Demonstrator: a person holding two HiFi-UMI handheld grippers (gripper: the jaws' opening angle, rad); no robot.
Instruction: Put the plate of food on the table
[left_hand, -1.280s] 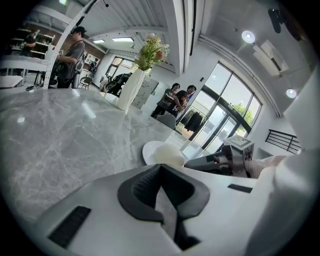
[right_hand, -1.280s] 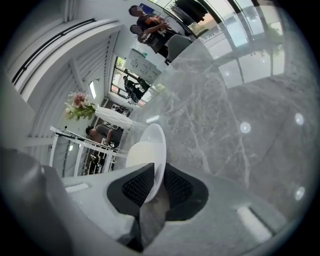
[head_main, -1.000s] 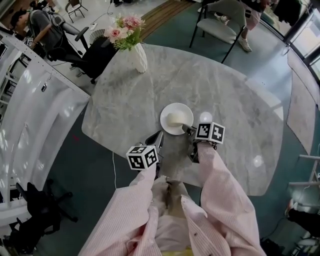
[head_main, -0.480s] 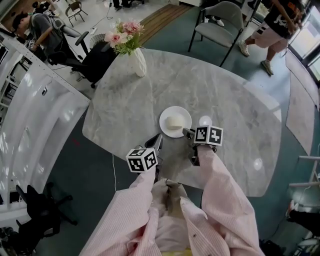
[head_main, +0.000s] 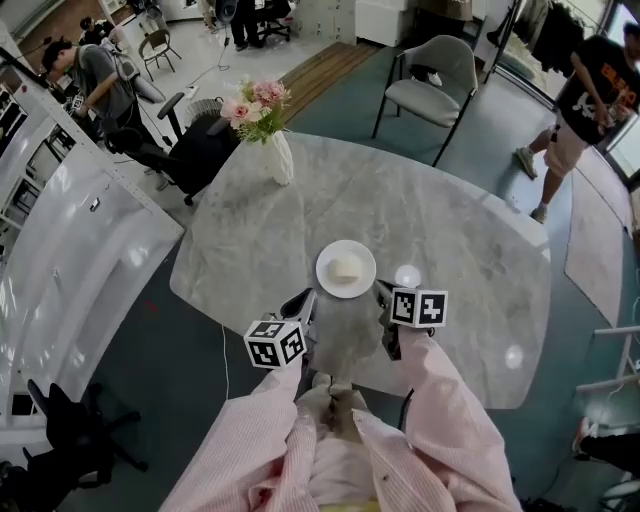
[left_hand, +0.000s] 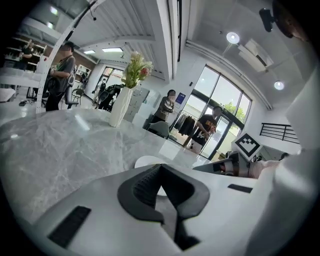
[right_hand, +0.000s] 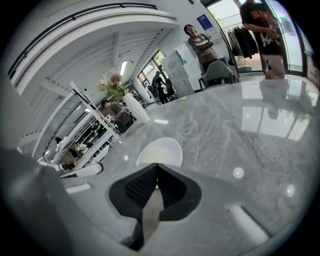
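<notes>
A white plate (head_main: 346, 268) with a pale lump of food stands on the grey marble table (head_main: 460, 230), a little in from its near edge. My left gripper (head_main: 304, 300) hovers just short of the plate on its near left, jaws shut and empty. My right gripper (head_main: 382, 292) is on the near right, also shut on nothing and clear of the rim. The plate (right_hand: 161, 151) lies just beyond the closed tips of the right gripper (right_hand: 156, 166) in the right gripper view. In the left gripper view the plate (left_hand: 146, 161) peeks out past the left gripper (left_hand: 160, 168).
A white vase of pink flowers (head_main: 272, 140) stands at the table's far left. A grey chair (head_main: 432, 85) and a black office chair (head_main: 195, 140) sit beyond the table, a white counter (head_main: 70, 240) runs along the left, and a person (head_main: 590, 105) walks at the far right.
The right gripper was at the plate's near rim a second ago; it has let go and drawn back. Both grippers now sit nearer my body, and the plate stays on the table.
</notes>
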